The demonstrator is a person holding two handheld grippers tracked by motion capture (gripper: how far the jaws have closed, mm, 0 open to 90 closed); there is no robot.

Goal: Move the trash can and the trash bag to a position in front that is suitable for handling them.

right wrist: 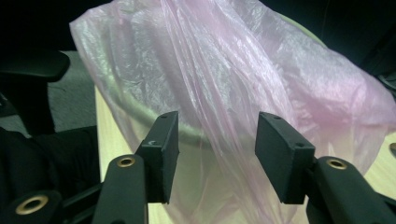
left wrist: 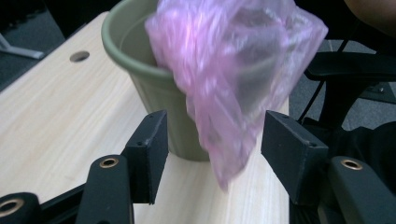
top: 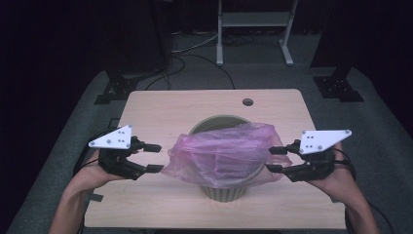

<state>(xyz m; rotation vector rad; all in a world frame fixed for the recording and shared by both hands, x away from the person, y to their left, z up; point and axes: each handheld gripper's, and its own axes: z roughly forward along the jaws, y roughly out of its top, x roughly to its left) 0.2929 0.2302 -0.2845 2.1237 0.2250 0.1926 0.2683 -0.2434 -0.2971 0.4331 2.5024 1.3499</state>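
pink bag (right wrist: 224, 93) between parted fingers (right wrist: 161, 154)

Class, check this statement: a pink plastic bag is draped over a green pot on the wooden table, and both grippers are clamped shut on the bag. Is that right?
Not quite. The pink plastic bag is draped over the green pot on the wooden table, but neither gripper is clamped on it. The left gripper and right gripper both have open jaws, with the bag hanging loose between them, as the two gripper views show.

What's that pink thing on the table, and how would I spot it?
Start at the pale wooden table and find the green pot near its front edge. Draped over the pot's mouth is a thin pink plastic bag, the one crinkly, see-through thing there, hanging down both sides.
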